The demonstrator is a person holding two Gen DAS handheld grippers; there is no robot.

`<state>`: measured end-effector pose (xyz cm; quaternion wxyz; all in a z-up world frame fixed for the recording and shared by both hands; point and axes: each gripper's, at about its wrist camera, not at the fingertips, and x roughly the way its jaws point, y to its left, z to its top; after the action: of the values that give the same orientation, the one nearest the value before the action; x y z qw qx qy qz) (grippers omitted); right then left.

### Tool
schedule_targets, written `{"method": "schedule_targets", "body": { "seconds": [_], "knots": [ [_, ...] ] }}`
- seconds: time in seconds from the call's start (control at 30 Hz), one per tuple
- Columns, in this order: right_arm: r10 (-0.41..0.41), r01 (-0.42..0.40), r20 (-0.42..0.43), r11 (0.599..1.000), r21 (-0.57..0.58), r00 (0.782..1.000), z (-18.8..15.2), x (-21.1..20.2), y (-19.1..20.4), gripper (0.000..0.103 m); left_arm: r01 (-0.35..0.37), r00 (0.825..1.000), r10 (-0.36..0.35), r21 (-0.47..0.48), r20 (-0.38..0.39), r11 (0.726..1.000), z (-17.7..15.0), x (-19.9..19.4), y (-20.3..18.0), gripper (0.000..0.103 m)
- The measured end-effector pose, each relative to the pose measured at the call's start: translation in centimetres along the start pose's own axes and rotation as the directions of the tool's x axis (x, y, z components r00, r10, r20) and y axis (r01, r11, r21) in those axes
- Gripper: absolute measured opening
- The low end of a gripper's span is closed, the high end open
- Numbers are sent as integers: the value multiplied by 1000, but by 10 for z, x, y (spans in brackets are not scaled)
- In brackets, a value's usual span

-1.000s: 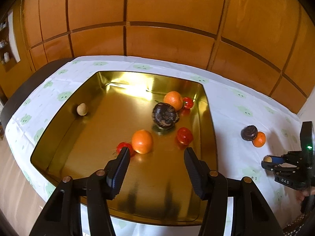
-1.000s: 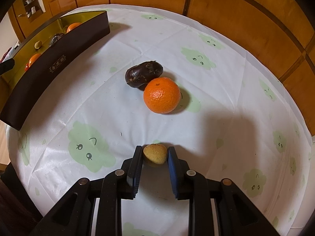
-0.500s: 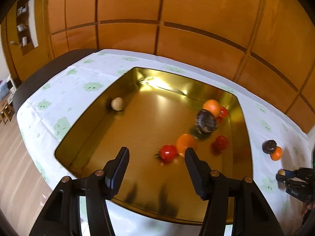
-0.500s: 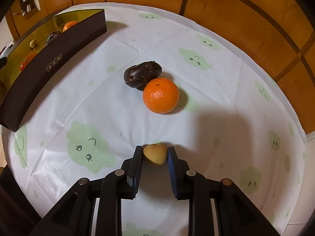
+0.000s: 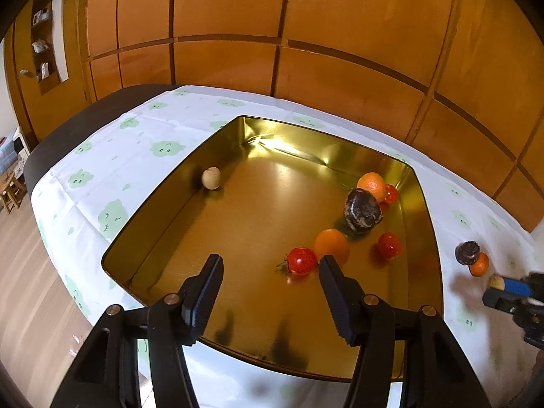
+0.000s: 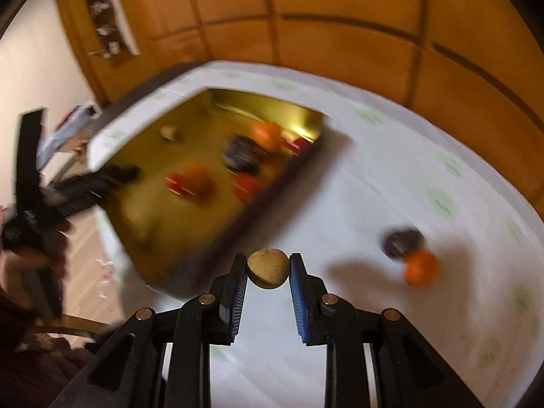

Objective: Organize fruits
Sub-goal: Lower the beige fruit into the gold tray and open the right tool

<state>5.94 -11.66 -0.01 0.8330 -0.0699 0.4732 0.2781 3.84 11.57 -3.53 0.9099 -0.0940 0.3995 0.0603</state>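
Tin [image 5: 163,224]: gold, open-topped, raised walls on all four sides; sits on the cloth [image 5: 136,156], which hangs over the table edges.
Open room in tin: the whole left and middle floor is bare apart from one pale ball [image 5: 211,178] against the left wall.
Crowded part of tin: right side holds two oranges [image 5: 331,245], three tomatoes [image 5: 301,260] and a dark fruit [image 5: 363,210], close together.
Left gripper [image 5: 270,292]: fingers wide apart, nothing between them, over the tin's near wall.
Right gripper [image 6: 267,269]: clamped on a small tan fruit [image 6: 267,268], in the air just right of the tin's near right corner; that view is motion-blurred.
Outside tin: a dark fruit [image 6: 403,242] and an orange [image 6: 421,268] touching each other on the cloth, well right of the tin.
In the way: the tin's right wall [image 6: 272,197] stands between the tan fruit and the tin floor.
Around: wood panel wall [image 5: 306,51] behind the tin; floor [image 5: 34,272] left of it.
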Motion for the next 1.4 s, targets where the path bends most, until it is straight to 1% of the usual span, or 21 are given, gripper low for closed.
{"method": "schedule_targets", "body": {
  "seconds": [0.07,0.13,0.2,0.33,0.47,0.7,0.87,1.0,1.1,1.3,1.4],
  "knots": [
    [41,-41,7,999,-31,999,12,6,17,25,1,1000,-1,7,1,1000,0,-1,-1,59],
    [59,-59,1,997,-49,998,20,15,31,25,5,1000,-5,11,1,1000,-1,-1,-1,59],
    [70,-70,-9,996,-57,998,21,23,42,25,3,1000,-4,19,5,1000,-1,-2,-2,59],
    [56,-59,-37,995,-81,998,25,41,56,25,3,1000,-4,24,4,1000,-3,-2,-1,59],
    [10,-19,-73,994,-111,997,21,58,64,25,5,1000,-5,20,-1,1000,-3,-1,0,59],
    [-14,6,-75,994,-108,997,20,64,64,25,10,1000,-10,20,-6,1000,-4,1,-1,59],
    [-25,18,-76,995,-99,997,21,67,64,31,8,1000,-8,25,-5,1000,-5,0,-3,59],
    [-32,28,-55,996,-82,998,20,63,60,31,7,1000,-7,29,-5,1000,-7,0,-6,59],
    [-18,16,-36,998,-54,999,18,57,54,31,4,1000,-4,35,-3,999,-8,-1,-8,59],
    [-11,11,27,1000,0,1000,12,35,41,31,5,1000,-6,50,4,999,-7,-3,-11,59],
    [-23,21,45,999,34,999,7,24,28,31,8,1000,-9,60,6,998,-7,-4,-13,59]
  ]
}}
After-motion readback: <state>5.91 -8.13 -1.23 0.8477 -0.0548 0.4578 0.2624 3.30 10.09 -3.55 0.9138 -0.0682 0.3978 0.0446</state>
